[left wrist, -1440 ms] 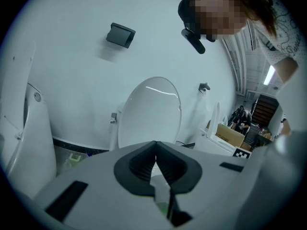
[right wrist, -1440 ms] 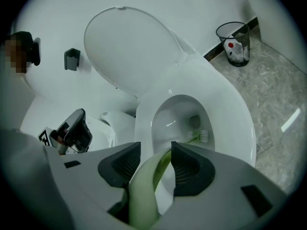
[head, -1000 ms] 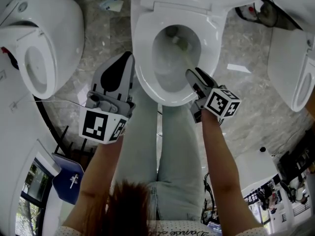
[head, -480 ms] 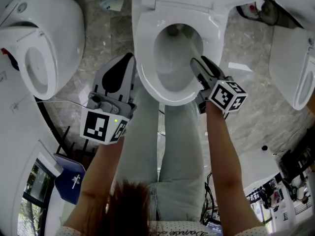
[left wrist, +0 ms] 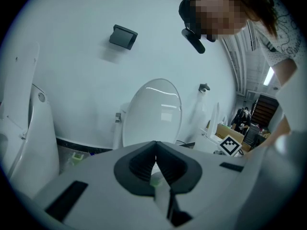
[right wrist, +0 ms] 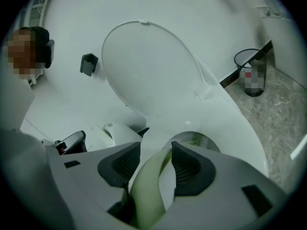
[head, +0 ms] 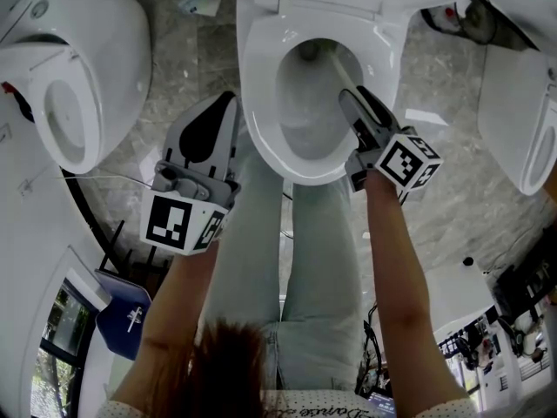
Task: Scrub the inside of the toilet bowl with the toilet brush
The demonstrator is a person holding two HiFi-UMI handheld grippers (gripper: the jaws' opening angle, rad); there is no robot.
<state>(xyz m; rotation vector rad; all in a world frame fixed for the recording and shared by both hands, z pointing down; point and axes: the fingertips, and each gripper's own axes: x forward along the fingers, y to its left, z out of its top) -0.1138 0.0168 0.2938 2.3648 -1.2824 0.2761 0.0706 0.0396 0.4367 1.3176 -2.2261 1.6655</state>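
Note:
A white toilet bowl (head: 261, 85) with its lid (right wrist: 144, 71) raised is at the top middle of the head view. My right gripper (head: 352, 100) hangs over the bowl's right rim, shut on the pale green handle of the toilet brush (right wrist: 149, 178). The brush shaft (head: 341, 66) slants into the bowl toward its back, and the bristle head (right wrist: 195, 139) shows down inside. My left gripper (head: 224, 104) is held off the bowl's left side with its jaws shut on nothing; in the left gripper view (left wrist: 156, 161) the pads meet.
Another white toilet (head: 70, 77) stands at the left and a third (head: 522, 111) at the right. A black wire bin (right wrist: 252, 73) sits on the marble floor right of the bowl. The person's legs (head: 287, 259) stand right before it.
My right gripper has moved up and to the right along the rim, carrying the brush from the bowl's middle toward its back right. The left gripper has stayed put.

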